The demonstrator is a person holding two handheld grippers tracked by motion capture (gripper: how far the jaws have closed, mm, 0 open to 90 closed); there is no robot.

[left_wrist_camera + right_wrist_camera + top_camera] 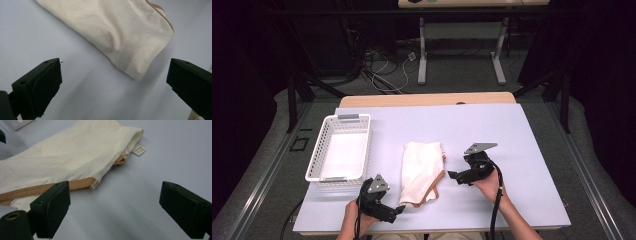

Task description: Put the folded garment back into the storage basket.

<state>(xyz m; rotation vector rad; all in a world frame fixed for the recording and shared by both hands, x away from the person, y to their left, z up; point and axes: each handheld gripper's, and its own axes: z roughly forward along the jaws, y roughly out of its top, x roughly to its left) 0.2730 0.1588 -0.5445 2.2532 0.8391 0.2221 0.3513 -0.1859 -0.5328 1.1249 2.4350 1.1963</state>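
A folded cream cloth (422, 170) with a tan hem lies in the middle of the pale table. My left gripper (400, 210) sits at the cloth's near left corner, jaws wide apart. In the left gripper view the cloth (112, 22) lies just beyond the open left gripper (115, 65), and nothing is held. My right gripper (452, 176) stands open just right of the cloth, pointing at it. In the right gripper view, the cloth (70, 152), its tan hem (37, 188) and a small white label (139, 150) lie ahead of the right gripper (114, 187), which holds nothing.
A white slotted basket (368, 150) stands at the table's left, close to the cloth and to the left hand. The lilac table surface (512, 130) stretches bare to the right and behind. A wooden edge (427, 99) runs along the back.
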